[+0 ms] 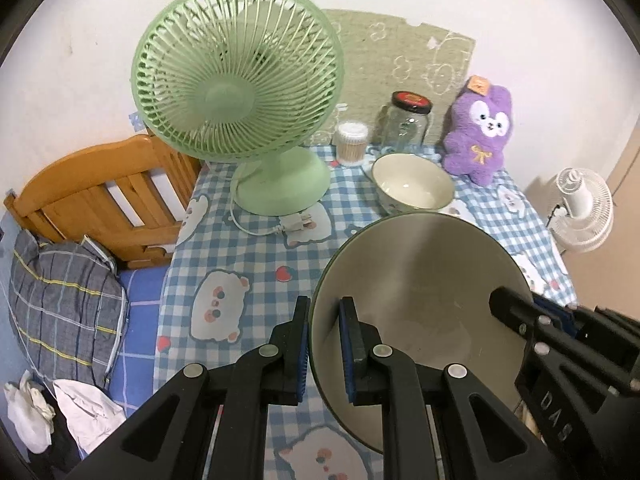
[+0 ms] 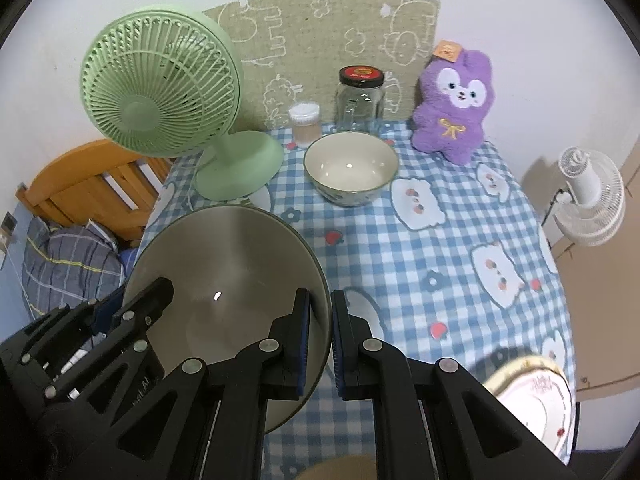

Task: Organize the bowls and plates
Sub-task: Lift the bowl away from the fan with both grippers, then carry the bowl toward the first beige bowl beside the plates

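Likely a bedroom: bed headboard (image 1: pixel 108 196), pillow (image 1: pixel 64 304).

Glossy glazed ceramic bowl (image 2: pixel 350 170), plush purple toy (image 2: pixel 452 108), glass jar (image 2: pixel 360 100), checked cloth tablecover (image 2: pixel 440 264).

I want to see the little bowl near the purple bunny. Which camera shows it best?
The right wrist view: the small bowl sits in the open, so its whole rim, inside and patterned side show. In the left wrist view the small bowl is partly hidden behind the big bowl being carried.
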